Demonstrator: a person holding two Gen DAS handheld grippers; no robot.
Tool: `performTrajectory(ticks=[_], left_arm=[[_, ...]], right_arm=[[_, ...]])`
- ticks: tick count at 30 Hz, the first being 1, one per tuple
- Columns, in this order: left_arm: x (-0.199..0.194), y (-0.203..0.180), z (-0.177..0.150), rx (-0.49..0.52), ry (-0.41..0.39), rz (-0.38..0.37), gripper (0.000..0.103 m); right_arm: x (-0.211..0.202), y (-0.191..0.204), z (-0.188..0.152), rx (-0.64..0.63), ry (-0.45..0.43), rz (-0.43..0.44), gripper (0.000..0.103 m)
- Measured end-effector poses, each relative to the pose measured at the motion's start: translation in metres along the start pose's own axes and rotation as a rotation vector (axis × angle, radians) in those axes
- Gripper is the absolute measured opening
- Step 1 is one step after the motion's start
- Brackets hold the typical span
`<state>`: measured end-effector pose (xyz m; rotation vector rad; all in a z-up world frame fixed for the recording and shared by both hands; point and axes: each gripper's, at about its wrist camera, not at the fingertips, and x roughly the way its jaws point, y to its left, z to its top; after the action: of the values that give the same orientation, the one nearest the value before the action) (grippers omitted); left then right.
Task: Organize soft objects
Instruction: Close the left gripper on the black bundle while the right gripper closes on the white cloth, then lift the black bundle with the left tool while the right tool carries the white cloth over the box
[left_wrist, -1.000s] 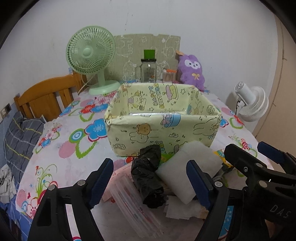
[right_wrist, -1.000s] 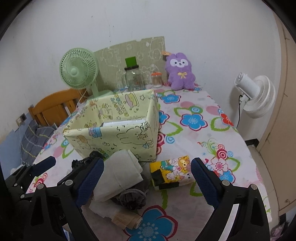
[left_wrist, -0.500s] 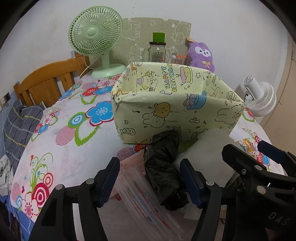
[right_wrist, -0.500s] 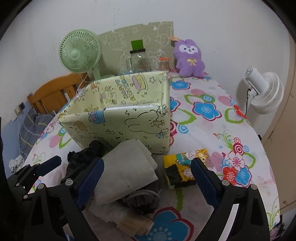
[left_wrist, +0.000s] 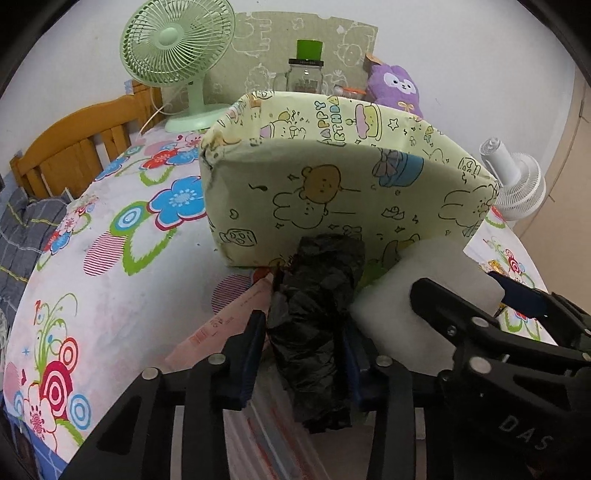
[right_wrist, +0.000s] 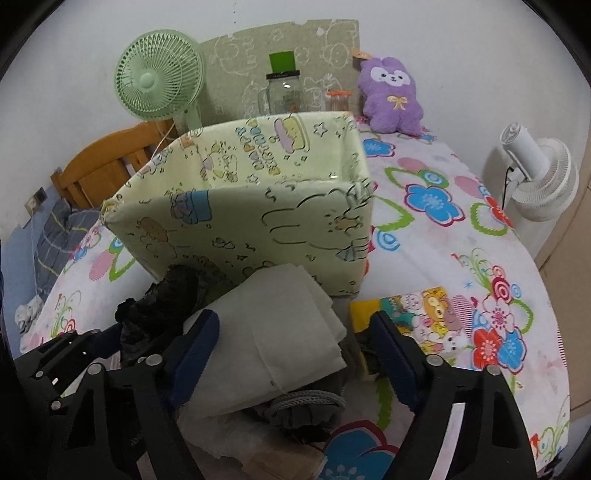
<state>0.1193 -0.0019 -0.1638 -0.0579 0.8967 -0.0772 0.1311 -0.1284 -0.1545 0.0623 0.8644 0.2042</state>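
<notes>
The left hand-held gripper (left_wrist: 301, 343) is closing its jaws around a black crumpled bag (left_wrist: 317, 295), its blue pads (left_wrist: 255, 354) right against the bag's sides, just in front of the yellow cartoon-print box (left_wrist: 332, 192) on the flowered surface (left_wrist: 110, 258). To the right, the right hand-held gripper (right_wrist: 295, 354) is also closing, jaws apart either side of a folded white cloth (right_wrist: 273, 332) lying beside the bag, near the box's front wall

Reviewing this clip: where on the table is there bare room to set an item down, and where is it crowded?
Free: the tablecloth left of the yellow box, toward the green fan; and the stretch right of the box, between it and the purple plush. Crowded: the near edge, where the black bag roll, white folded cloth and both grippers bunch against the box front.
</notes>
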Motion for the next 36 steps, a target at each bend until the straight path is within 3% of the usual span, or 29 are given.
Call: performTrajectory(ticks=[4,15,36], left_arm=[[0.001,-0.001,0.0,0.005,0.0,-0.006,0.034],[-0.005,-0.002,0.0,-0.004,-0.015,-0.018,0.028],[-0.04,-0.009,0.006,-0.006,-0.086,-0.02,0.028]], right_arm=[[0.005,0.002,0.0,0.007,0.016,0.027,0.065],[-0.005,0.003,0.0,0.016,-0.033,-0.03,0.024],[-0.042,0.007,0.004,0.026,-0.1,-0.011,0.016]])
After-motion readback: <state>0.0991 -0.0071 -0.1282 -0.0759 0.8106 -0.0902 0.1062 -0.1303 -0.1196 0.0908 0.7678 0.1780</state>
